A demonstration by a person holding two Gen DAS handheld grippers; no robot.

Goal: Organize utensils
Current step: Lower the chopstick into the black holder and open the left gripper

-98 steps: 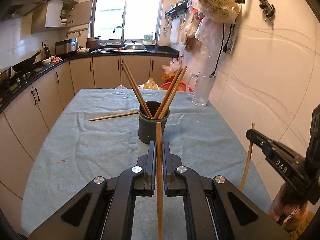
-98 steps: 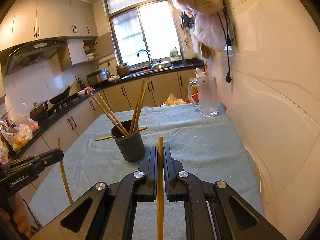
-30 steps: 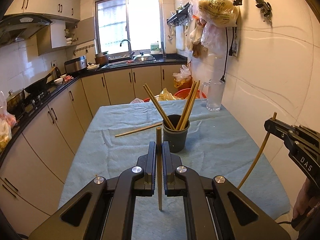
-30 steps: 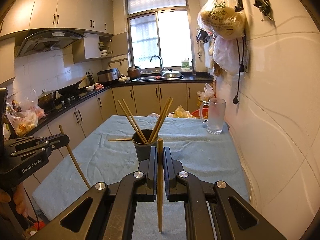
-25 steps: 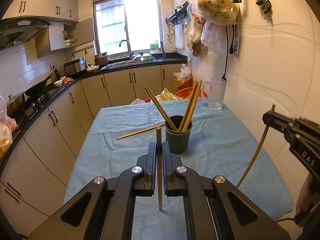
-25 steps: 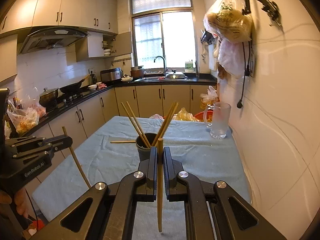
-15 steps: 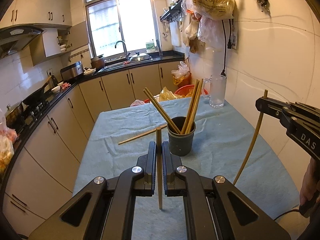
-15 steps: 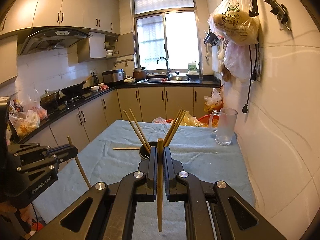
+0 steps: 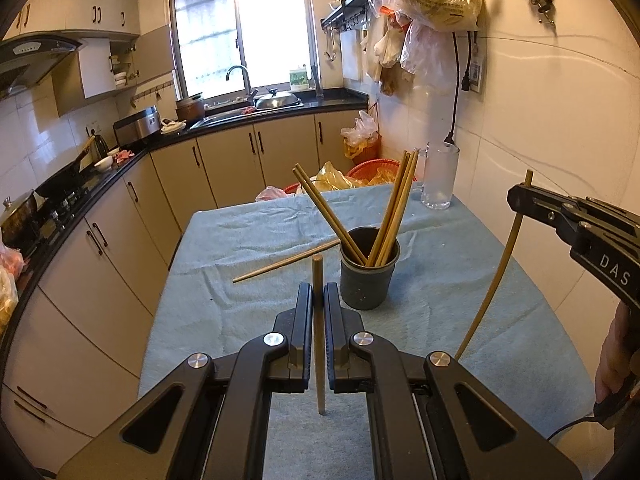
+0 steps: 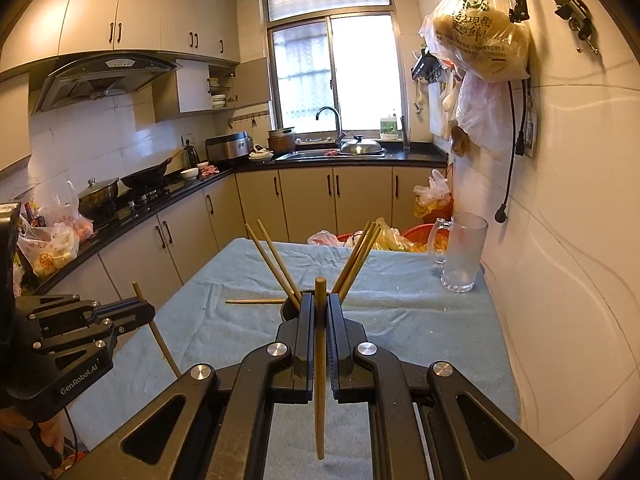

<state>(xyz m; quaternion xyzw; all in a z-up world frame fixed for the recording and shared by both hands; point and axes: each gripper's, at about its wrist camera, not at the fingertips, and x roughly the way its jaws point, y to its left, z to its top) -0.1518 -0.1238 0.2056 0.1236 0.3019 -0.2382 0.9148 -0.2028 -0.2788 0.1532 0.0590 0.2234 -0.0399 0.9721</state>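
Chopsticks (image 9: 386, 210) stand in a dark cup (image 9: 369, 268) near the middle of a table covered with a blue cloth (image 9: 248, 312): two lean to the left and a bunch leans to the right. One more chopstick lies flat on the cloth (image 9: 286, 261), just left of the cup, its far end close to the rim.

The left gripper (image 9: 318, 296) is clamped on a single chopstick (image 9: 319, 332), which stands upright between its jaws and sticks out above and below them. The right gripper (image 10: 320, 308) is closed the same way on its own chopstick (image 10: 320, 360), likewise upright.

Compared with a few seconds ago, both grippers have pulled well back from the cup. Then it stood right in front of the left jaws; now it sits further off and to their right. In the right view the cup (image 10: 289, 309) is mostly hidden behind the jaw tips. Each gripper has kept its chopstick, and the loose one on the cloth has not moved.

A glass mug (image 10: 464, 254) stands at the far right corner of the table by the tiled wall.
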